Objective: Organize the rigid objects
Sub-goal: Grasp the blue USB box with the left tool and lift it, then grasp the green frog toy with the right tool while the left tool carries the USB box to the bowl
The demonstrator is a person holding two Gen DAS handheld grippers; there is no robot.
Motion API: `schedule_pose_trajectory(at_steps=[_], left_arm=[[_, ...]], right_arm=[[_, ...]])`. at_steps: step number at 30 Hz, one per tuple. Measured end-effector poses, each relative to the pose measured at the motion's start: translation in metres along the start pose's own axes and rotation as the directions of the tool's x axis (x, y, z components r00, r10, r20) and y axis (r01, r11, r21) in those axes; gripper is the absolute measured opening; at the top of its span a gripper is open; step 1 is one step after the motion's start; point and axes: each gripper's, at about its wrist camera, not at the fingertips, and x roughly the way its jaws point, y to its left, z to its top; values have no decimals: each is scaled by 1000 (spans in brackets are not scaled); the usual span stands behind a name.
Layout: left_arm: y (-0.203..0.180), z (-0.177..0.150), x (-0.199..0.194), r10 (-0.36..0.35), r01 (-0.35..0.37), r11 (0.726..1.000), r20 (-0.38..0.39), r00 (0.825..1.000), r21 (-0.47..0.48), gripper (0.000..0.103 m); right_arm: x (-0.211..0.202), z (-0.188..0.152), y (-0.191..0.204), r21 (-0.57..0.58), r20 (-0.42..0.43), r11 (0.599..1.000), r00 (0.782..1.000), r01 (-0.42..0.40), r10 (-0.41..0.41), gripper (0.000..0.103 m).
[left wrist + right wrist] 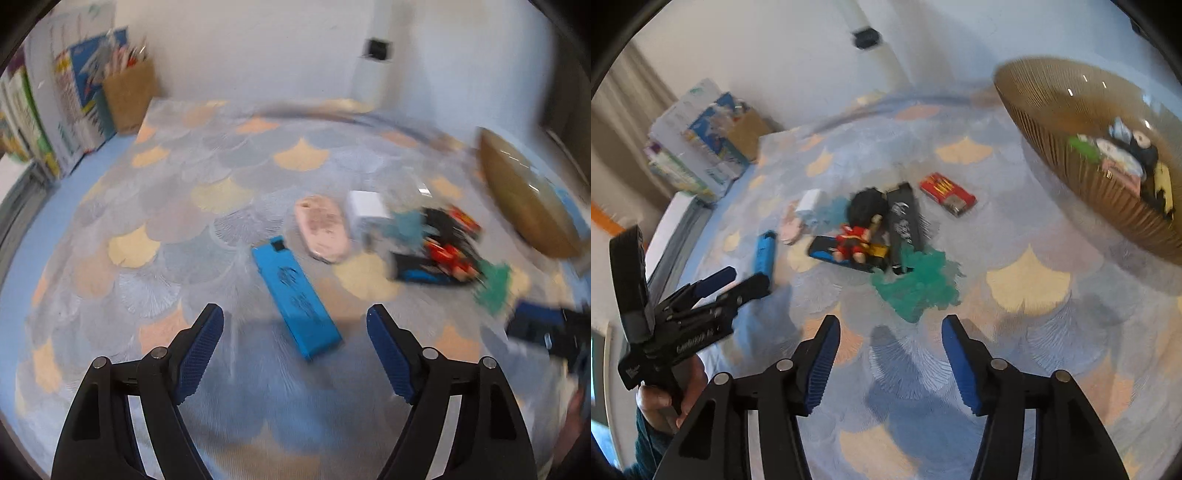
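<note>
My left gripper point(295, 317) is open and empty, just above the near end of a blue box point(295, 295) lying on the patterned cloth; the box also shows in the right wrist view point(764, 251). Beyond it lie a pink oval object point(325, 229), a white cube point(365, 208), a doll in red point(857, 236), a black box point(905, 221), a red box point(947, 194) and teal flakes point(919, 280). My right gripper point(890, 325) is open and empty above the cloth, near the teal flakes. The left gripper also shows in the right wrist view point(738, 280).
A brown ribbed bowl point(1052, 147) holding several small items stands at the right; it also shows in the left wrist view point(524, 199). Books and a brown bag point(129, 96) stand at the back left against the wall.
</note>
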Motion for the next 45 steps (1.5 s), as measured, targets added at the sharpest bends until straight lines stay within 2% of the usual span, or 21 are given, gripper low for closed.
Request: schedule_pose_trajectory(at_steps=[1, 3, 6, 8, 10, 12, 13, 14, 15, 18, 22, 25, 27, 32, 33, 34, 37, 40, 43, 44, 45], left_arm=[[2, 4, 8, 26, -26, 1000, -15, 1000, -14, 77], [-2, 4, 12, 68, -68, 998, -4, 998, 9, 66], [-9, 6, 11, 53, -54, 998, 14, 998, 32, 39], [-7, 6, 11, 52, -52, 998, 26, 998, 28, 26], [-3, 5, 10, 42, -43, 999, 36, 998, 12, 22], [-1, 2, 7, 2, -2, 1000, 44, 999, -5, 22], [2, 1, 7, -37, 38, 999, 45, 998, -17, 22], [3, -1, 4, -66, 67, 997, 49, 997, -25, 22], [3, -5, 1, -85, 86, 996, 54, 995, -22, 22], [0, -15, -10, -122, 123, 992, 66, 990, -5, 21], [-3, -31, -28, -180, 180, 984, 67, 981, 8, 21], [-9, -38, -31, -191, 190, 981, 50, 980, 22, 21], [-13, -41, -28, -186, 185, 982, 39, 982, 28, 21], [-22, -44, -23, -142, 140, 989, 28, 990, 45, 23], [-23, -45, -24, -135, 134, 990, 24, 991, 50, 26], [-23, -46, -25, -122, 121, 991, 21, 992, 54, 37], [-22, -48, -27, -99, 97, 994, 30, 995, 60, 38], [-25, -49, -24, -80, 78, 995, 24, 996, 62, 38], [-35, -51, -22, -37, 33, 995, 38, 999, 93, 35], [-37, -51, -22, -25, 20, 995, 43, 999, 102, 21], [-40, -52, -22, -15, 9, 993, 50, 999, 116, 21]], right_arm=[[3, 1, -3, 25, -4, 1000, 1000, -10, 10, 56], [8, 6, -9, 75, -3, 996, 999, -40, 41, 56], [14, 16, -14, 132, 26, 988, 996, -85, 82, 61], [17, 22, -12, 142, 42, 987, 997, -71, 66, 61], [19, 24, -3, 113, 52, 993, 998, -30, 24, 61], [23, 24, 11, 28, 69, 997, 995, 70, -72, 52], [25, 22, 17, -17, 79, 993, 990, 115, -113, 43], [26, 20, 24, -78, 94, 984, 984, 158, -150, 42], [26, 17, 27, -109, 98, 980, 983, 165, -155, 40], [10, 5, 31, -161, 90, 983, 993, 87, -74, 39], [-22, -15, 36, -262, 93, 963, 995, 69, -46, 39], [-31, -32, 34, -368, 18, 929, 999, 51, -47, 41], [-30, -42, 31, -418, -7, 905, 996, 74, -85, 41], [-23, -53, 17, -412, -35, 908, 995, 74, -97, 44], [-22, -54, 13, -388, -40, 918, 994, 81, -105, 45], [-21, -56, 9, -368, -50, 926, 993, 80, -106, 49], [-27, -63, 2, -296, -45, 953, 996, 60, -77, 61], [-30, -68, 0, -229, -20, 972, 998, 48, -54, 61], [-25, -64, 7, -202, 8, 975, 995, 97, -98, 61], [-22, -62, 11, -215, 25, 967, 991, 135, -133, 54], [-20, -61, 15, -226, 36, 960, 986, 165, -161, 49]])
